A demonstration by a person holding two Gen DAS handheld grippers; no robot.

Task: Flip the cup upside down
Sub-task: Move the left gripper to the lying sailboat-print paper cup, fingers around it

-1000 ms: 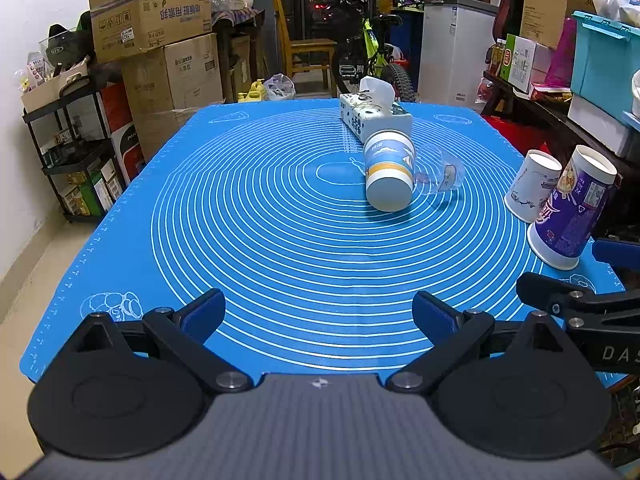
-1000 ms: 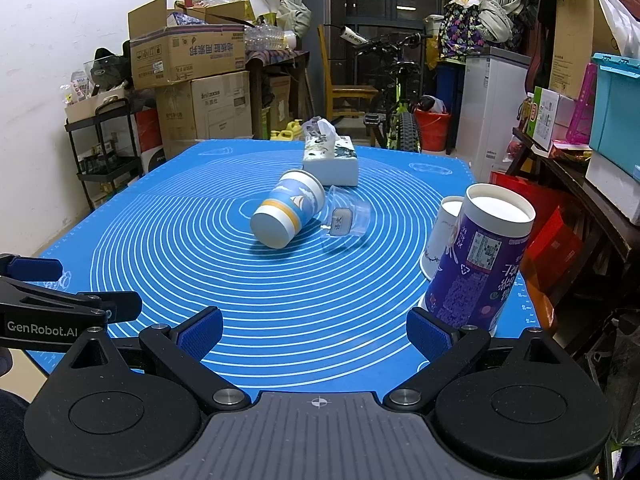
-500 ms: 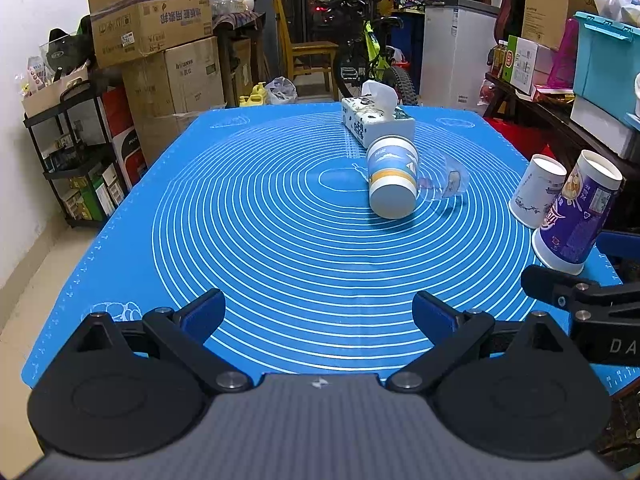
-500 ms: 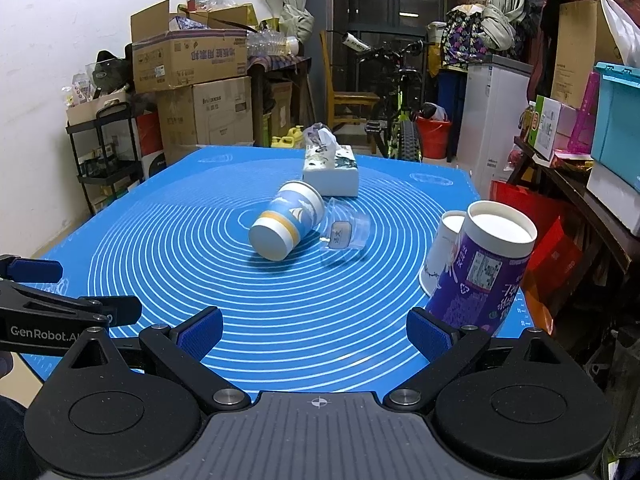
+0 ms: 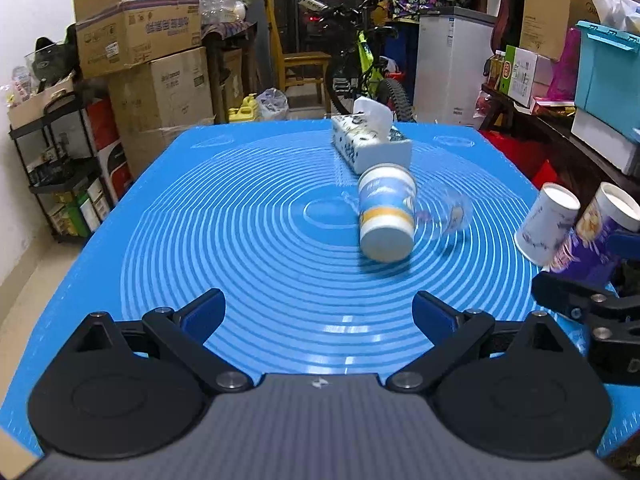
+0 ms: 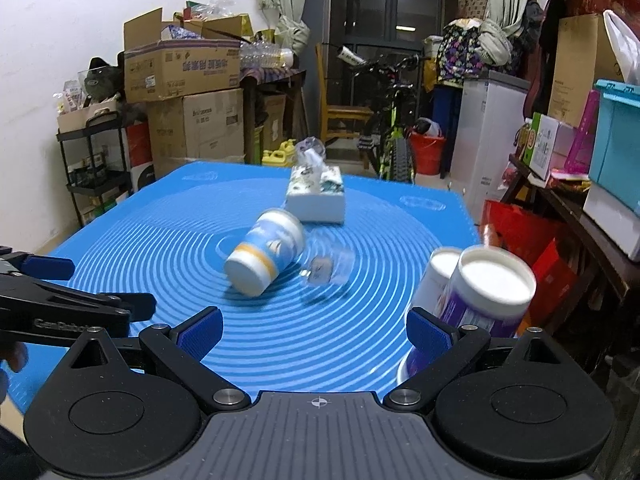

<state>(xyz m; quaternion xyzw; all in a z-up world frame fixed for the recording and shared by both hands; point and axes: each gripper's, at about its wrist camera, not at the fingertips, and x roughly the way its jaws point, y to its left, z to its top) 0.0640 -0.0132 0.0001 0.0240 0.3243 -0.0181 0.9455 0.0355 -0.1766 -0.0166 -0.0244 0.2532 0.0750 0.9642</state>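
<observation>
Trouble is looming: the purple cup (image 6: pixel 484 300) and white cup (image 6: pixel 438 270) are crowding the right gripper (image 6: pixel 314 326), so a careless reach could topple them. Both grippers, left gripper (image 5: pixel 318 312) included, are gaping, released. The blue-and-white cup (image 5: pixel 386 216) is lying sideways mid-counter (image 5: pixel 200 208), far beyond the fingers, base nearest.

cup (image 5: pixel 386 216) on its side mid-mat (image 5: pixel 200 220) | tissue box (image 5: pixel 370 148) behind | 2 cups (image 5: pixel 576 226) right

Blue-white cup (image 5: pixel 386 216), yellow band; blue ringed mat (image 5: pixel 240 240).
</observation>
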